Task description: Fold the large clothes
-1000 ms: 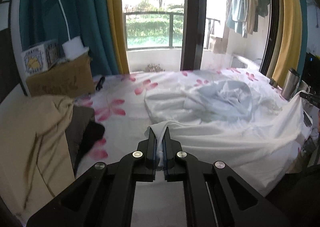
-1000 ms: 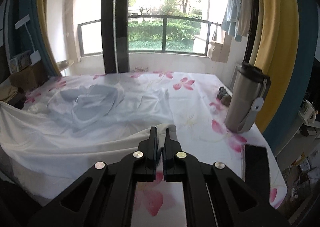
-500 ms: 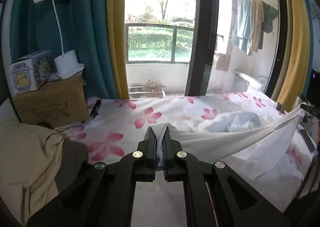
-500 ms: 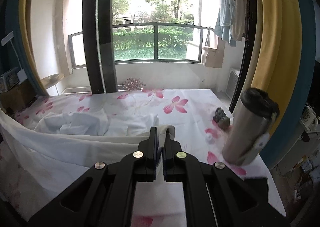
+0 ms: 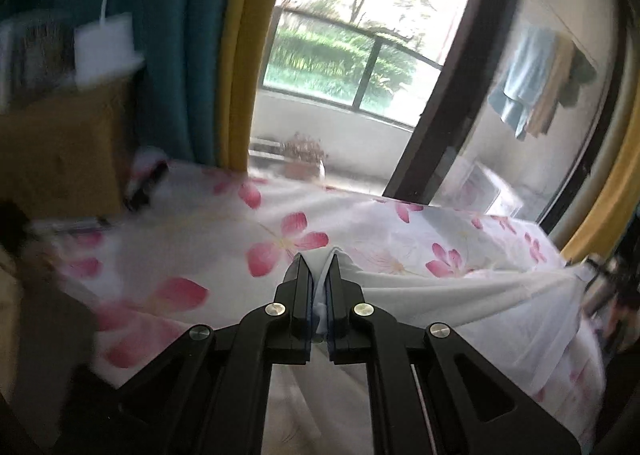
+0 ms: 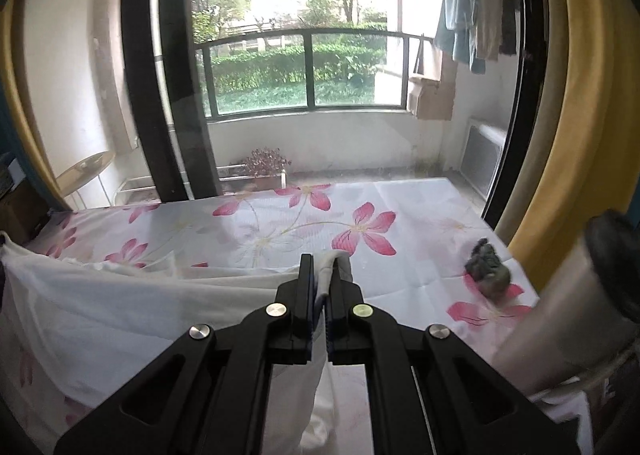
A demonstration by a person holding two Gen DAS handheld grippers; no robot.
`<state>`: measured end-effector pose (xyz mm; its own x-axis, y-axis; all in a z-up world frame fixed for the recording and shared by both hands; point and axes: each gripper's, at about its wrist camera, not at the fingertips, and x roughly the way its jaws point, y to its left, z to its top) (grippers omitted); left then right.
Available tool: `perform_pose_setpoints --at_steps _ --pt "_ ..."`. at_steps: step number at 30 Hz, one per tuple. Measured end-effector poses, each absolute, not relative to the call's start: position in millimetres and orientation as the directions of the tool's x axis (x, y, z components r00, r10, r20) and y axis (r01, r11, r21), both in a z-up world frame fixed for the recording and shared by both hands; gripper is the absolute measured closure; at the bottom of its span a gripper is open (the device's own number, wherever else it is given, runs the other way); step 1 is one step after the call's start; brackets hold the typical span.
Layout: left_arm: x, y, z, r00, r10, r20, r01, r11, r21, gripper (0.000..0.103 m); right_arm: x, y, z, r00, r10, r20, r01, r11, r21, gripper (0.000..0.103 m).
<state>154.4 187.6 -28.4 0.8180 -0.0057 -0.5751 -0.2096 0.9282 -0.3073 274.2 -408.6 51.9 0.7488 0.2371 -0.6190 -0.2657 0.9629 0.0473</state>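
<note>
We hold the white garment [image 5: 460,295] stretched above the flowered bed [image 5: 200,223]: left gripper [image 5: 318,287] and right gripper [image 6: 320,283] each have jaws clamped on a corner. To fold well, we should keep the edge taut and level.

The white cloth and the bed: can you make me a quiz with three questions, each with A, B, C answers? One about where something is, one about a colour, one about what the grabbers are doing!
1. Where is the steel flask?
A. at the right edge
B. on the box
C. on the balcony

2. What colour are the bedsheet flowers?
A. blue
B. pink
C. yellow

3. What are both grippers doing?
A. hanging open
B. holding the flask
C. pinching the cloth

Answers:
1 A, the steel flask stands at the right edge.
2 B, the bedsheet has pink petals.
3 C, the left gripper and right gripper each clamp the white cloth.
</note>
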Motion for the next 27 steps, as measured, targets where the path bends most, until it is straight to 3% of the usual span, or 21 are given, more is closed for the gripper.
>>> perform_pose_setpoints --at_steps 13,15,17,19,21,24,27 --pt "231.8 193.8 -64.6 0.751 -0.020 -0.661 -0.233 0.927 -0.294 0.097 335.4 -402.7 4.6 0.654 0.191 -0.732 -0.233 0.971 0.046 0.099" --pt "235.8 196.0 -68.2 0.739 -0.029 -0.673 -0.240 0.922 -0.303 0.089 339.0 -398.0 0.6 0.641 0.187 -0.744 -0.245 0.969 0.033 0.099" --pt "233.8 197.6 -67.0 0.759 -0.031 -0.650 -0.237 0.917 -0.320 0.062 341.7 -393.7 -3.2 0.638 0.172 -0.750 -0.246 0.969 0.014 0.098" --pt "228.5 200.6 -62.3 0.796 -0.062 -0.603 -0.211 0.905 -0.371 0.045 345.0 -390.5 -8.8 0.625 0.151 -0.766 -0.243 0.970 -0.006 0.097" --pt "220.4 203.6 -54.0 0.841 -0.128 -0.525 -0.151 0.877 -0.455 0.044 348.1 -388.5 -14.5 0.612 0.134 -0.779 -0.240 0.971 -0.022 0.095" --pt "212.3 197.4 -40.6 0.860 -0.133 -0.493 -0.125 0.881 -0.456 0.043 345.1 -386.2 -13.3 0.610 0.102 -0.786 -0.231 0.972 -0.053 0.088" --pt "203.9 183.5 -31.7 0.859 -0.136 -0.494 -0.097 0.903 -0.418 0.043 334.6 -383.9 0.2 0.641 0.083 -0.763 -0.219 0.972 -0.079 0.068"
